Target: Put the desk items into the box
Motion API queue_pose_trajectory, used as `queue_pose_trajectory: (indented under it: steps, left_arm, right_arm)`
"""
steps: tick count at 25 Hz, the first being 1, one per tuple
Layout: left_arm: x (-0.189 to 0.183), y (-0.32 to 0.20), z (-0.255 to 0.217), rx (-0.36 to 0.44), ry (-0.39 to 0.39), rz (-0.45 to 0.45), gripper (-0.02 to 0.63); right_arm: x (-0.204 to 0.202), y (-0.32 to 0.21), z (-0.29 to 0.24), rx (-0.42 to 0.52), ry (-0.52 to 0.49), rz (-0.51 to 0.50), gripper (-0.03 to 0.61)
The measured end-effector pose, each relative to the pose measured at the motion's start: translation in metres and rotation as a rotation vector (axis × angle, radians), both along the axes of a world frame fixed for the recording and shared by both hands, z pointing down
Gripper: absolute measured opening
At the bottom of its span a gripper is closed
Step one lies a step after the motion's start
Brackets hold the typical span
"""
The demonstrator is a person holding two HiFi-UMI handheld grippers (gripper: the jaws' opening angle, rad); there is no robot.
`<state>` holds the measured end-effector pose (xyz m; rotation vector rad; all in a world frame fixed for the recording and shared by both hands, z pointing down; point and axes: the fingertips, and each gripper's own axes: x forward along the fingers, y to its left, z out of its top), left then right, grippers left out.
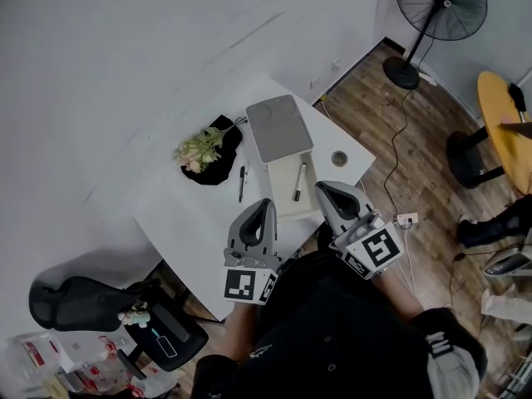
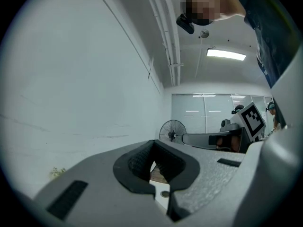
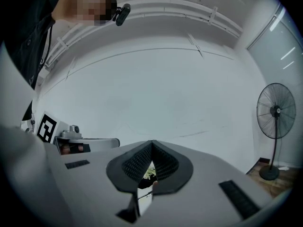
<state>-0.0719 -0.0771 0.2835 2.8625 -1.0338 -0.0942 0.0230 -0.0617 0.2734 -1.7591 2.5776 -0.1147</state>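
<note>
On the white desk [image 1: 191,214] lie a grey box [image 1: 280,127], a cream notebook [image 1: 287,196] with a marker [image 1: 298,182] on it, a black pen [image 1: 242,183], a tape roll [image 1: 339,158] and a flower sprig [image 1: 199,148] on black cloth. My left gripper [image 1: 266,204] hovers at the desk's near edge, shut and empty. My right gripper [image 1: 321,189] is beside it over the notebook's near end, also shut on nothing. Both gripper views look up at the wall over closed jaws: the left gripper [image 2: 152,151] and the right gripper [image 3: 151,149].
A standing fan [image 1: 440,7] is on the wood floor at the far right, with its cable and a power strip [image 1: 406,219]. A yellow round table [image 1: 504,123] is at the right edge. A black office chair [image 1: 83,302] stands at the lower left.
</note>
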Motion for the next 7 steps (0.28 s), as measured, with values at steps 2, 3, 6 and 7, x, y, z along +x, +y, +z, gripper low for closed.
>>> queue_pose_trajectory:
  steps: [2,3,6,7]
  left_arm:
    - [0.0009,-0.0004,0.0019,-0.002,-0.003,0.003,0.006]
    - [0.0012,-0.0006,0.0022,-0.003,-0.003,0.004,0.006]
    - [0.0012,-0.0009,0.0018,-0.003,-0.002,0.005,0.006]
    - [0.0012,-0.0011,0.0016,-0.003,-0.002,0.006,0.006]
  right_arm:
    - [0.0001,-0.0004,0.0023,-0.005,0.003,0.0,-0.002]
    - [0.0002,-0.0008,0.0031,-0.007,0.003,0.0,-0.002]
    - [0.0007,-0.0017,0.0043,-0.013,0.001,0.0,-0.002]
    - [0.001,-0.0021,0.0045,-0.014,0.001,0.0,-0.002]
